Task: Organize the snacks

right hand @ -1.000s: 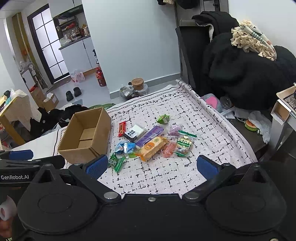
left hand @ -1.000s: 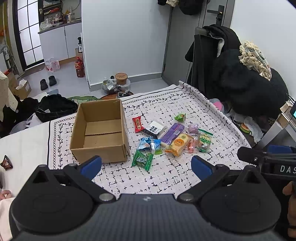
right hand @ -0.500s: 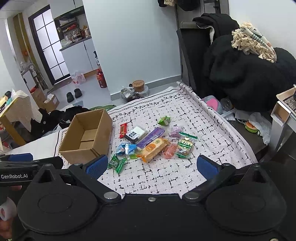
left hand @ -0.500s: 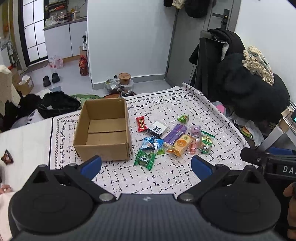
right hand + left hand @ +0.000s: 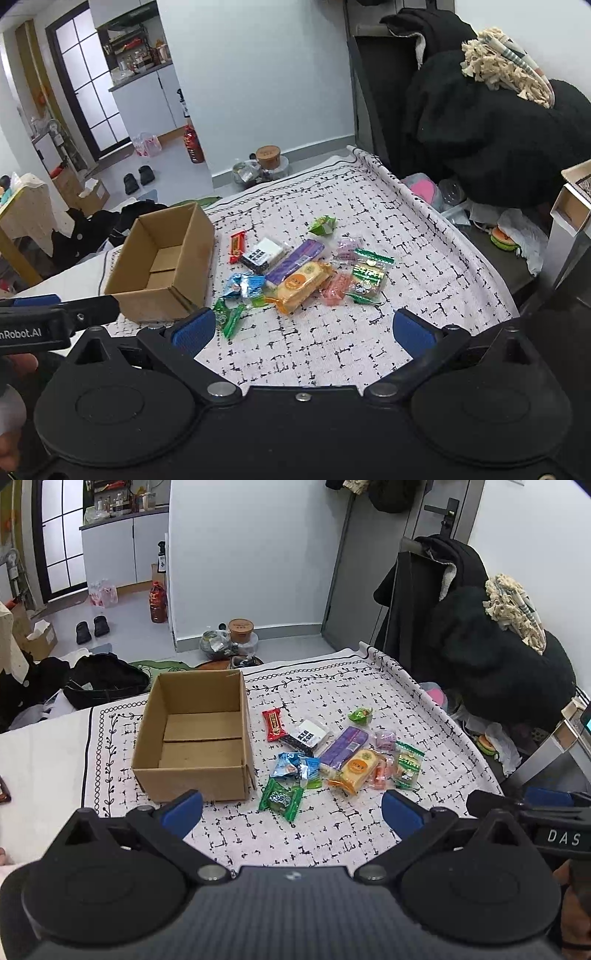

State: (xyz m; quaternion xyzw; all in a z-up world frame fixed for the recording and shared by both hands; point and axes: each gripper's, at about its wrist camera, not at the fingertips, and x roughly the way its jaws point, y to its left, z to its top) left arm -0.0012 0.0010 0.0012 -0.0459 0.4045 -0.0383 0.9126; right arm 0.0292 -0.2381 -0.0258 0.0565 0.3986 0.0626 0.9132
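Observation:
An open, empty cardboard box stands on the patterned cloth. To its right lies a loose heap of several wrapped snacks: a red bar, a black-and-white pack, a purple bar, an orange pack, a blue pack and a green pack. My left gripper hangs open above the cloth's near edge, short of the green pack. My right gripper is open too, nearer than the heap. Neither holds anything.
The cloth drops off at the right edge, where black clothing is piled on a chair. Beyond the far edge are a floor with jars, a red bottle and shoes. A dark bag lies behind the box.
The left view has shifted slightly so the box and snacks sit more central and a bit nearer. The right view has hardly moved. Both grippers stay open and nothing on the cloth has moved.

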